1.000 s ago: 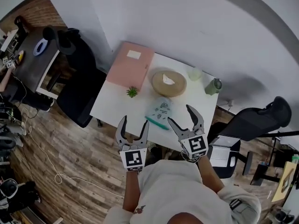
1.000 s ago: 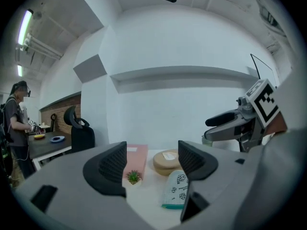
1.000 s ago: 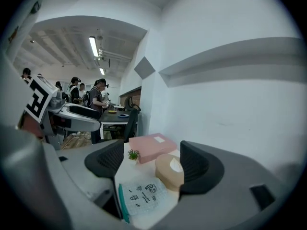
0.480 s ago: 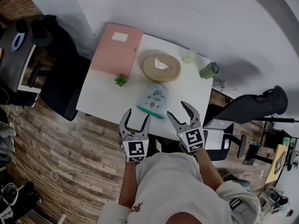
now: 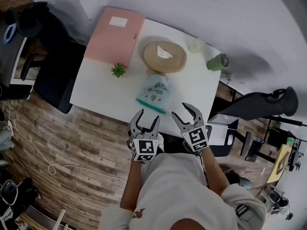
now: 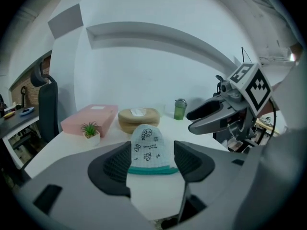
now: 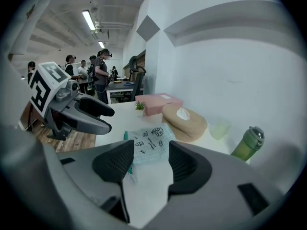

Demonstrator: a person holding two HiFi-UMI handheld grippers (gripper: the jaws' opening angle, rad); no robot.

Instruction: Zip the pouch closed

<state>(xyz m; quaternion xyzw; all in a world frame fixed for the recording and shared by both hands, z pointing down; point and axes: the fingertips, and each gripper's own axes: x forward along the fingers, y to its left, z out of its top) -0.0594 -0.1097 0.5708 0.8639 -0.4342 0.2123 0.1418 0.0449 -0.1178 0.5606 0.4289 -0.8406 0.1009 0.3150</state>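
A pale checked pouch point(image 5: 156, 92) with small black drawings and a teal zip edge point(image 5: 150, 105) lies flat near the front of the white table point(image 5: 98, 92). Both grippers hover off the table's front edge, short of the pouch. My left gripper point(image 5: 146, 120) has its jaws closing with nothing between them; the pouch point(image 6: 147, 149) lies ahead beyond its tips point(image 6: 151, 162). My right gripper point(image 5: 185, 114) is also closing on empty air, and the pouch point(image 7: 149, 143) lies just beyond its jaws point(image 7: 149, 161).
Behind the pouch sits a round tan basket point(image 5: 165, 56) with a white item inside. A pink box point(image 5: 115, 34), a small potted plant point(image 5: 117, 71), a clear cup point(image 5: 196, 45) and a green bottle point(image 5: 216, 62) stand further back. Black chairs point(image 5: 60, 75) flank the table.
Both grippers have sunk and come nearer the table's front edge, and their jaws have narrowed. The view has shifted so the table and pouch sit higher in the head view.
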